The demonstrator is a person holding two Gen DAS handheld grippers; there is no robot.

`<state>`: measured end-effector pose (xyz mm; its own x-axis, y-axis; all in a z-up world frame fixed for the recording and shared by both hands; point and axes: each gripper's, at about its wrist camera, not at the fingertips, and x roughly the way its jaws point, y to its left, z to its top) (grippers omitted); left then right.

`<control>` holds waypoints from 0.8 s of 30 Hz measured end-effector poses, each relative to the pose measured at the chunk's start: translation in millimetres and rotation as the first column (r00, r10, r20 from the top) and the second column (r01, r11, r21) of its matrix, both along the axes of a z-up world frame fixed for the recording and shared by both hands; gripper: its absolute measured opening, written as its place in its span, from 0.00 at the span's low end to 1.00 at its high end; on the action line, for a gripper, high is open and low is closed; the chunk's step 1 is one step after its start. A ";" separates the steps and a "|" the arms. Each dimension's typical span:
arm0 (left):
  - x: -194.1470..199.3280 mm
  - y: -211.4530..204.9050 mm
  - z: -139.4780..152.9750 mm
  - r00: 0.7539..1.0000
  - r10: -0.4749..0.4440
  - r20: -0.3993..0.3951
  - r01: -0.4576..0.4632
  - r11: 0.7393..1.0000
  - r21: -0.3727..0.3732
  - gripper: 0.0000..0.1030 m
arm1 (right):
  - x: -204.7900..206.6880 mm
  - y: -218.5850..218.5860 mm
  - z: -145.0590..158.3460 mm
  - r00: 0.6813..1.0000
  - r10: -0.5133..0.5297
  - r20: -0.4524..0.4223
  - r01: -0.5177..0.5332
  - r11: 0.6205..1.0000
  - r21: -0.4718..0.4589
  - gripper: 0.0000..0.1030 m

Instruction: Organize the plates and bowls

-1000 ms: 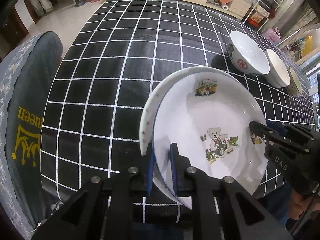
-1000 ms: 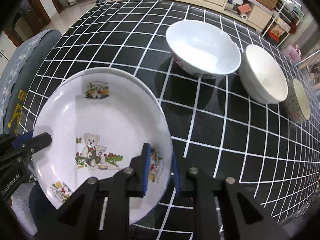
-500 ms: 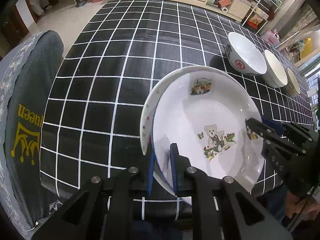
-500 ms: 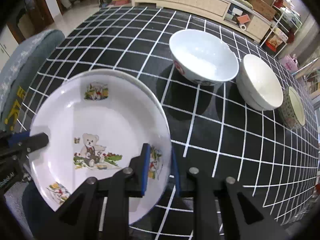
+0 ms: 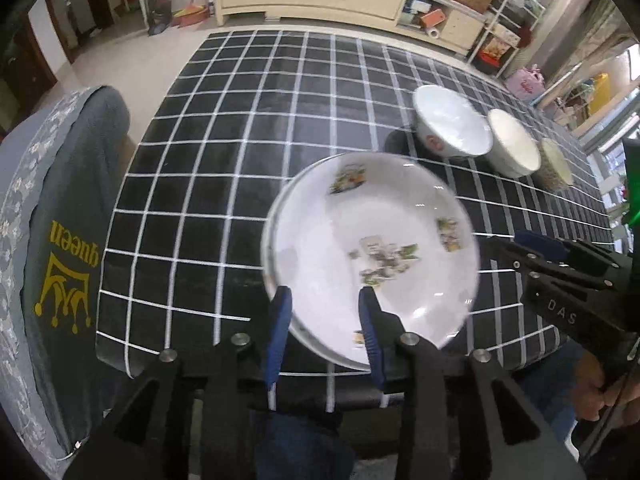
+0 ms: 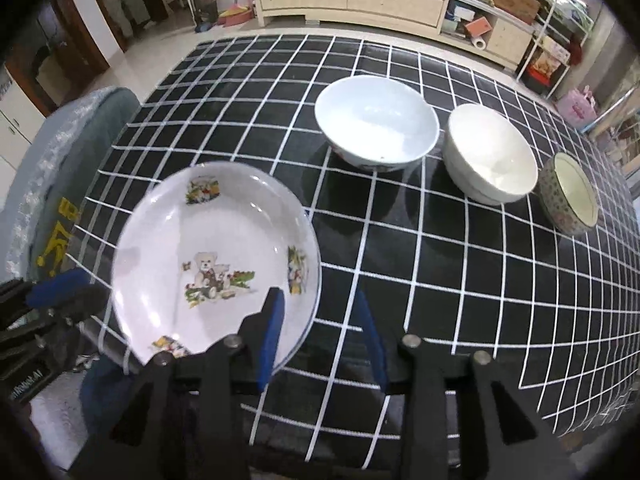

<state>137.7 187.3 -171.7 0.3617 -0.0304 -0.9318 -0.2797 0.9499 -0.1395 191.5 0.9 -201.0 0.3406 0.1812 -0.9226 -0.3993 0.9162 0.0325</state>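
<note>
A white teddy-bear plate (image 5: 372, 248) lies stacked on a second plate whose rim (image 5: 269, 232) shows at its left, near the front edge of the checked table. My left gripper (image 5: 324, 292) hovers over the plate's near-left rim. Its jaws are opening and the blue pads stand clear of the rim. In the right wrist view, my right gripper (image 6: 319, 294) hangs over the right rim of the teddy-bear plate (image 6: 216, 256). Its jaws are opening too, and no pad touches. Beyond stand a large white bowl (image 6: 376, 120), a white bowl (image 6: 492, 152) and a small patterned bowl (image 6: 568, 192).
A chair with a grey cover (image 5: 60, 240) bearing a yellow crown print stands against the table's left side. The black checked tablecloth (image 5: 240, 120) stretches bare to the far edge. A person's hand (image 5: 600, 380) holds the right gripper at lower right.
Both grippers were shut on opposite rims of the teddy-bear plate. Their jaws have since widened and let go, and both have risen away from the plate.
</note>
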 end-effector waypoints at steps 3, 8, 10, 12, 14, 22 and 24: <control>8.4 -9.9 10.9 1.000 -0.006 0.007 0.007 0.998 -0.055 0.35 | 1.3 -11.7 12.7 1.000 -0.009 -0.001 0.009 1.000 0.019 0.45; 27.9 -31.6 28.3 0.999 -0.036 0.018 0.038 0.997 -0.067 0.35 | 15.3 -34.3 39.3 1.000 -0.019 -0.012 0.019 0.998 0.059 0.45; 40.0 -39.0 35.7 0.999 -0.050 0.016 0.051 0.995 -0.081 0.35 | 22.7 -41.2 47.0 0.999 -0.031 -0.019 0.032 0.998 0.049 0.45; 51.2 -43.8 41.2 0.998 -0.055 0.014 0.056 0.995 -0.086 0.35 | 31.0 -48.1 55.5 0.999 -0.043 -0.020 0.044 0.998 0.046 0.46; 64.0 -48.8 45.3 0.998 -0.064 0.009 0.064 0.994 -0.091 0.35 | 40.4 -55.3 62.2 0.998 -0.051 -0.040 0.053 0.996 0.065 0.46; 125.6 -48.7 50.4 0.998 -0.064 0.003 0.064 0.987 -0.144 0.35 | 93.6 -63.7 74.5 0.990 -0.082 -0.112 0.097 0.985 0.139 0.46; 137.6 -47.4 48.1 0.998 -0.064 0.002 0.064 0.988 -0.144 0.35 | 106.9 -61.7 71.0 0.988 -0.081 -0.132 0.100 0.984 0.148 0.46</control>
